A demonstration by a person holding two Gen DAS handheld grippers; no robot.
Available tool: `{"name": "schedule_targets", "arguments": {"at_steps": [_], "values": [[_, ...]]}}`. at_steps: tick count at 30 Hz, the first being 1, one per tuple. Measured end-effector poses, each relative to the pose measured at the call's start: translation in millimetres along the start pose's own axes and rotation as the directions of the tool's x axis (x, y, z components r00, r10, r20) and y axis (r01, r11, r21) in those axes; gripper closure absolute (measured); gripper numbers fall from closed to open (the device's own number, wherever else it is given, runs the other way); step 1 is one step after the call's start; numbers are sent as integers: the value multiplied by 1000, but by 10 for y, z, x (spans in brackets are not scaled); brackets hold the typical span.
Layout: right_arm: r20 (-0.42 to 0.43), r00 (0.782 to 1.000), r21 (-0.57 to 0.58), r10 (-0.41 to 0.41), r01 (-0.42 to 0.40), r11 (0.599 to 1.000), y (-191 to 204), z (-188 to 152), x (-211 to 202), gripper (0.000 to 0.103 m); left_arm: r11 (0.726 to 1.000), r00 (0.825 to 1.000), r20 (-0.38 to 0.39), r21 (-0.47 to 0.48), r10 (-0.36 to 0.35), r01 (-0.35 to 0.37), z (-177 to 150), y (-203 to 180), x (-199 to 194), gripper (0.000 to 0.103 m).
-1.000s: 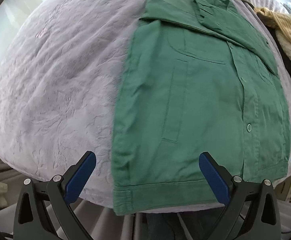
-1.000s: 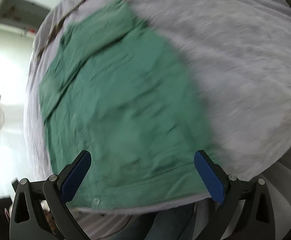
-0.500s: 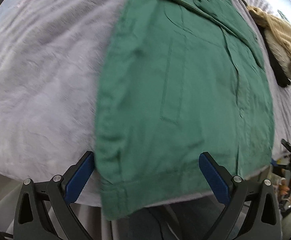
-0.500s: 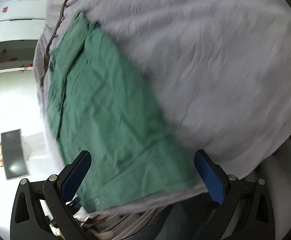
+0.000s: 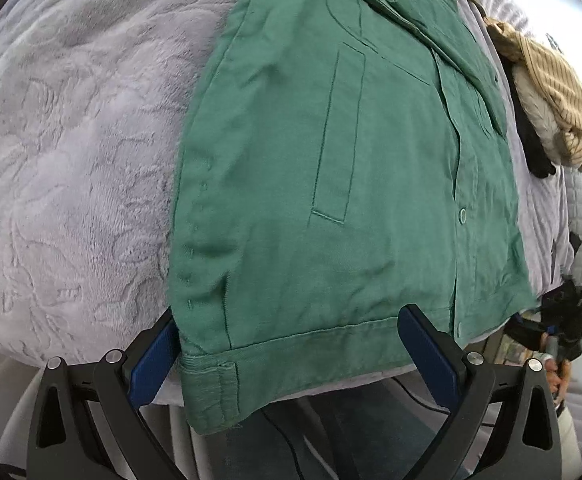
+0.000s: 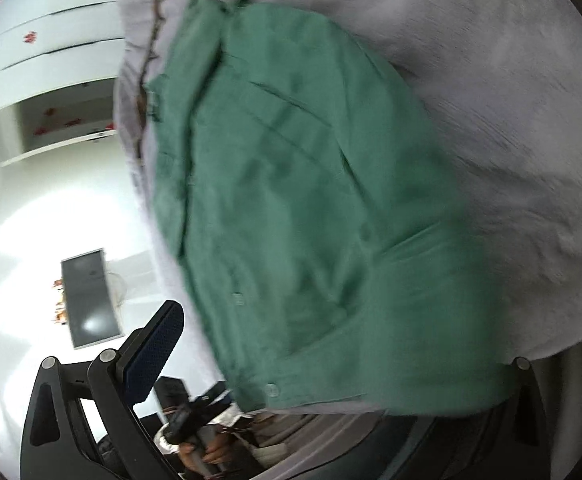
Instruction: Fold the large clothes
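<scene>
My left wrist view is sharp and evenly daylit; my right is motion-blurred, with window glare (image 6: pixel 31 240) washing out its left, edges bowed.

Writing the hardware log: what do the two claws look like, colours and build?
Both match: the left claw and right claw have black plastic finger arms with triangular cut-outs, silver pivot screws and blue textured pads. No cables or markings show on them.

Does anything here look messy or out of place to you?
Mostly tidy. The green jacket lies flat on the grey blanket, but its hem corner hangs over the bed's edge. A loose heap of striped tan clothing sits crumpled at the far side.
</scene>
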State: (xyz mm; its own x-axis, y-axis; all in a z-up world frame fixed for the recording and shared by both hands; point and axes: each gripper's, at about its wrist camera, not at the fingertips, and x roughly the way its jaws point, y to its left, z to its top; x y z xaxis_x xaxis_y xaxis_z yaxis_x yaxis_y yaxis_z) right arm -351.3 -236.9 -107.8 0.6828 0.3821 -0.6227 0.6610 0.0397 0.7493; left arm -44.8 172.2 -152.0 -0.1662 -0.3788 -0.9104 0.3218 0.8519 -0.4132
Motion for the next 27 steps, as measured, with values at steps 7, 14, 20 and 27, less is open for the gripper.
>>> {"name": "schedule_targets", "arguments": {"at_steps": [7,14,20,27], "values": [[18,998,48,65,-66,997,-120,-37,-43,1,999,1000,4,33,31,-31,-49,-59,48,0],[22,998,96,51,-53,994,-163,-16,-73,20,998,999,-4,42,51,-51,-78,-181,94,0],[-9,996,110,-87,88,990,-235,4,-81,98,999,999,-5,-9,52,-52,-55,-253,162,9],[-48,992,-1,117,-117,993,329,150,-155,98,999,999,-7,-23,-34,34,-30,-307,1,89]]}}
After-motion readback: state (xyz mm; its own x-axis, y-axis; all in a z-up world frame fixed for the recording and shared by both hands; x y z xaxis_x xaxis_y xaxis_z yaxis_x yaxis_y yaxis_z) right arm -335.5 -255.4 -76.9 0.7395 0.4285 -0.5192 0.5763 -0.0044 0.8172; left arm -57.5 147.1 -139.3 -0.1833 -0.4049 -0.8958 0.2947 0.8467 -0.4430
